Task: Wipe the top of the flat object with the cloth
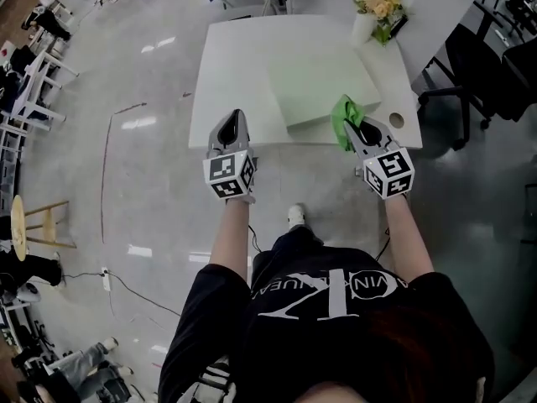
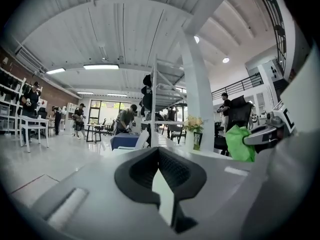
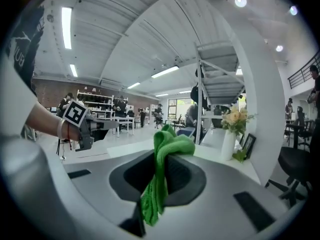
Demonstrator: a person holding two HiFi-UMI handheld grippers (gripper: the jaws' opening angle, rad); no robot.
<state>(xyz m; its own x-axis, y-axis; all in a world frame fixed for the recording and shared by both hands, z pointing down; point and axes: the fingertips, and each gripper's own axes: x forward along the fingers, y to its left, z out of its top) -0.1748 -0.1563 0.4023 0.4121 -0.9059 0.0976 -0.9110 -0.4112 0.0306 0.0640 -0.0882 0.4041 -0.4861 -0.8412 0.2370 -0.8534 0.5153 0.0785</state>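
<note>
My right tool (image 1: pixel 350 129) clamps the green cloth (image 1: pixel 341 114) at the worktop's (image 1: pixel 231 74) near edge beside the flat board (image 1: pixel 323 86); my left tool (image 2: pixel 159 168) is clenched, empty.

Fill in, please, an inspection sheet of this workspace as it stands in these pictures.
Surface: white table, its bare parts look clean.
Job's things: pale flat board lies on the table; green cloth hangs at the board's near right corner, and contact with the board cannot be told.
Clutter: vase of flowers at the table's far right corner, clear of the board.
Grippers: left gripper has its jaws together, empty, at the table's near left edge; right gripper has its jaws shut on the cloth.
Cables: one cable lies on the floor at the person's left.
Surroundings: office chair right of the table, wooden stool far left, glossy floor.
</note>
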